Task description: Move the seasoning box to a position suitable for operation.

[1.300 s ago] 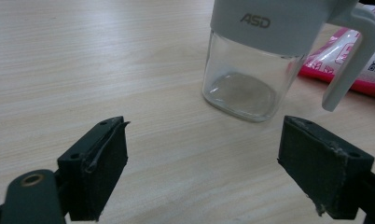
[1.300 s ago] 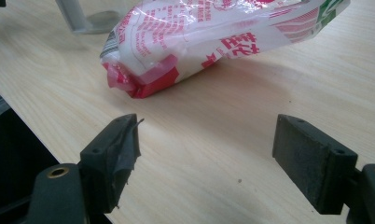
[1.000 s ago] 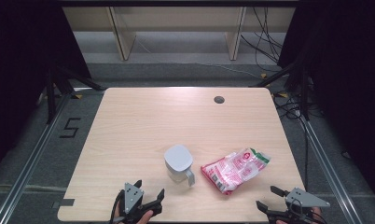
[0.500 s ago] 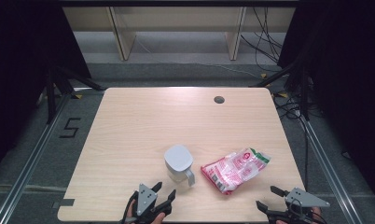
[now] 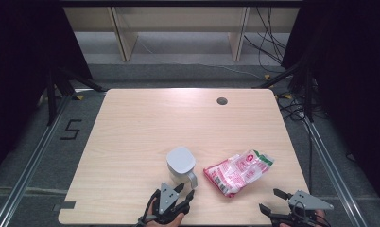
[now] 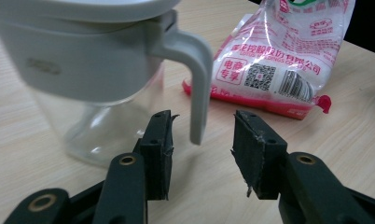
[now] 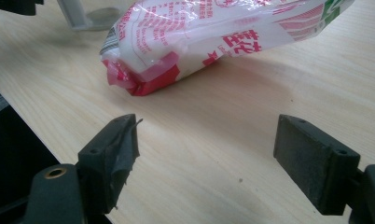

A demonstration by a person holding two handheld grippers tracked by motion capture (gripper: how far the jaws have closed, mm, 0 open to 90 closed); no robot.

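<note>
The left tool (image 6: pixel 202 154), half open with jaws just closing, straddles the handle of the grey-lidded clear glass jug (image 6: pixel 99 70) on the wooden counter (image 5: pixel 131 142), untouched. It should centre before squeezing. The right tool (image 7: pixel 206 154) gapes empty.

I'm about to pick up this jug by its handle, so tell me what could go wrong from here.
1. The left tongs straddle only the handle tip, pads not yet touching; a low grip may slip.
2. The jug has a clear base under a heavy-looking grey top, so a nudge might tip it.
3. The bag lies close by; a swinging jug could hit it.
</note>
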